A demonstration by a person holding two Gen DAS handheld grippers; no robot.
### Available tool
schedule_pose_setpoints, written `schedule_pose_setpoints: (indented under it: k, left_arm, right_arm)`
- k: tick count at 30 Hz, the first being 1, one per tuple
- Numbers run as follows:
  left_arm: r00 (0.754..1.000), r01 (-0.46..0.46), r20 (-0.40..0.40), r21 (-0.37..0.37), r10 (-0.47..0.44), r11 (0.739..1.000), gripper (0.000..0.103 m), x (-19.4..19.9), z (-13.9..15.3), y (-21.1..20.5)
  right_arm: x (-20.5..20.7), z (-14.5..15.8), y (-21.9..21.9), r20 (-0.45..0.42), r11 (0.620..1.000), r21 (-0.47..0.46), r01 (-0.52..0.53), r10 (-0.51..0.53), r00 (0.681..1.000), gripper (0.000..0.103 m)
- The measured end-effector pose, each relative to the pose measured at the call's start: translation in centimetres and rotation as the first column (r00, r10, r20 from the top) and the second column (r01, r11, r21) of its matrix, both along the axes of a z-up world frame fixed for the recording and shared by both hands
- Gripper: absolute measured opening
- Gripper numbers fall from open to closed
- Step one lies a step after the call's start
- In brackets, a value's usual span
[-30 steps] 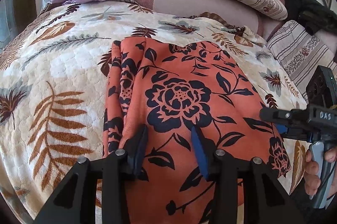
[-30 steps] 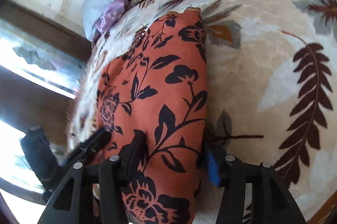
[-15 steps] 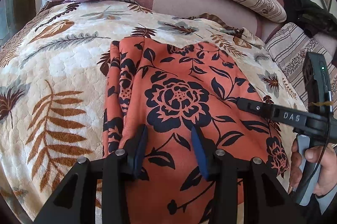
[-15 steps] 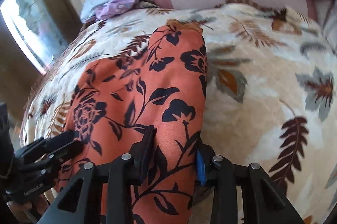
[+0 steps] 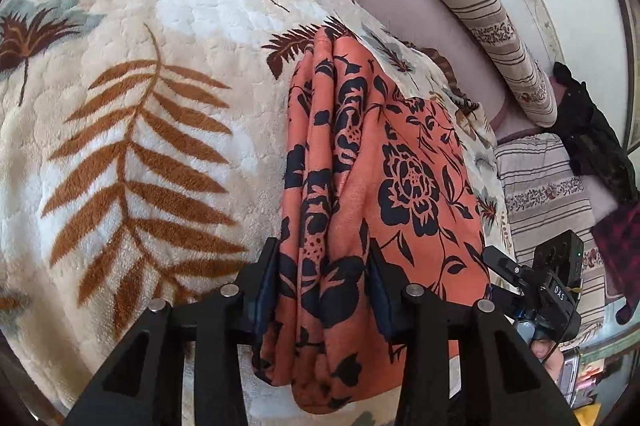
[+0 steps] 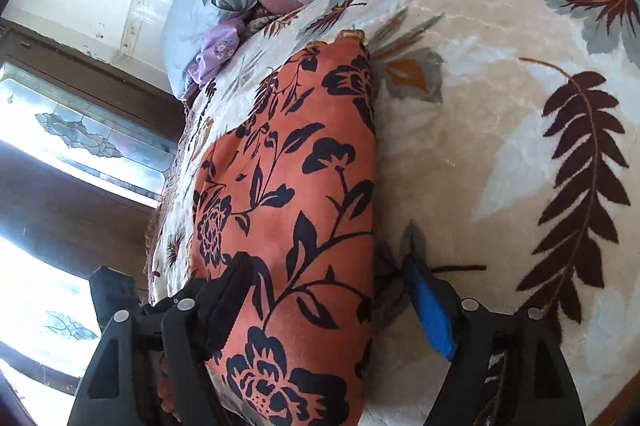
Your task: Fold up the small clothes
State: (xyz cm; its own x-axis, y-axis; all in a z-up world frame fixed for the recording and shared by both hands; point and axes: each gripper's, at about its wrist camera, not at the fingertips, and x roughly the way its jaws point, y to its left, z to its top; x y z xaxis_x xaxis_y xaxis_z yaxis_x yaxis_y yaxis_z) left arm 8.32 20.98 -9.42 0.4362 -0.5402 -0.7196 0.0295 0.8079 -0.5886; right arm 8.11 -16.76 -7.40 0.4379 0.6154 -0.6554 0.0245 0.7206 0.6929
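On a cream plush blanket printed with brown fern leaves (image 5: 152, 129), an orange cloth patterned with black flowers (image 5: 384, 185) is laid out lengthwise, already doubled into a long strip, apparently so that it can be folded again. At the left, its bunched near edge is seen clamped between the pads of the left gripper (image 5: 322, 290), a hold that appears meant to lift that side. To the right, the right gripper (image 6: 328, 302) is shown with its jaws opening: the cloth's folded right edge lies between them, the blue pad (image 6: 430, 310) standing clear on the blanket. A lilac garment (image 6: 216, 53) is left near the pillows beyond.
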Motion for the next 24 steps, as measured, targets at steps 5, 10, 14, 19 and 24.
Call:
schedule_pose_setpoints:
  k: [5,10,14,19,24]
  left_arm:
    - [0.998,-0.056,-0.006,-0.019,0.056,0.998,0.059,1.0,1.3,0.1]
    - [0.997,-0.073,0.019,-0.013,0.073,0.997,0.073,3.1,1.5,0.7]
    - [0.999,0.015,-0.031,0.035,-0.014,0.999,0.030,4.0,-0.2,-1.0]
    - [0.994,0.036,0.099,0.085,-0.045,0.996,0.024,3.0,4.1,-3.0]
    - [0.966,0.076,0.247,0.023,-0.079,0.997,0.025,4.8,8.8,-7.1]
  right_arm:
    - [1.0,-0.1,0.3,0.004,1.000,0.002,-0.019,0.019,1.000,0.080]
    - [3.3,-0.8,0.7,-0.016,0.998,0.041,-0.041,0.042,0.999,0.079]
    - [3.7,0.4,4.0,0.037,0.977,-0.163,-0.141,0.149,0.988,0.049]
    - [3.0,5.0,3.8,0.145,0.948,-0.278,-0.152,0.198,0.969,0.040]
    - [3.2,10.2,-1.5,0.268,0.958,-0.281,-0.049,0.127,0.955,0.039]
